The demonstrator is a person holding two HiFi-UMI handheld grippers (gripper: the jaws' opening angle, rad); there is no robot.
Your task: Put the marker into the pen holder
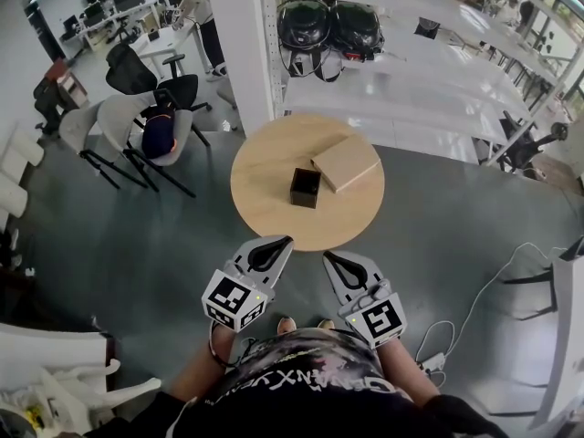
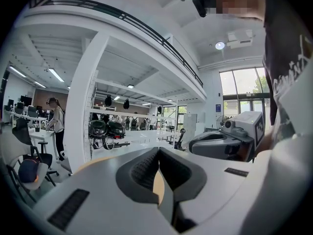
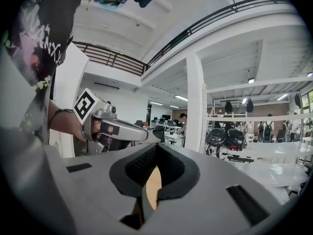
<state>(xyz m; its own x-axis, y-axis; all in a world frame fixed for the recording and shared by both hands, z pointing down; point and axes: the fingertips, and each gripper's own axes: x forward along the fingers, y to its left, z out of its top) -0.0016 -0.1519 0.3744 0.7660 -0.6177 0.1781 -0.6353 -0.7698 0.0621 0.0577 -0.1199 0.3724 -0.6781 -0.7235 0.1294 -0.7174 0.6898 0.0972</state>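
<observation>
Black printed cloth, the person's shirt (image 1: 301, 381), fills the bottom middle of the head view. Just above it both claws point up the frame toward a round table. The left gripper (image 1: 285, 241) sits lower left of centre and the right gripper (image 1: 328, 257) lower right of centre, their tips leaning slightly toward each other. In each gripper's own view the dark ribbed pads meet at the tips with nothing between them, so both claws are fully closed and carry nothing. The pale wooden table (image 1: 265, 199) lies at the frame's centre. On it stands the pen holder (image 1: 305, 188), a small black cube with its open mouth up, a little right of the table's middle. Touching its upper right corner lies a flat tan box (image 1: 346, 162). The marker cannot be made out in any view, so its place and long axis cannot be told. Further up, white shelving (image 1: 411, 89) carries two black helmets (image 1: 328, 26). Grey chairs (image 1: 109, 126) stand at upper left, and a person (image 1: 196, 3) stands by desks beyond them.
</observation>
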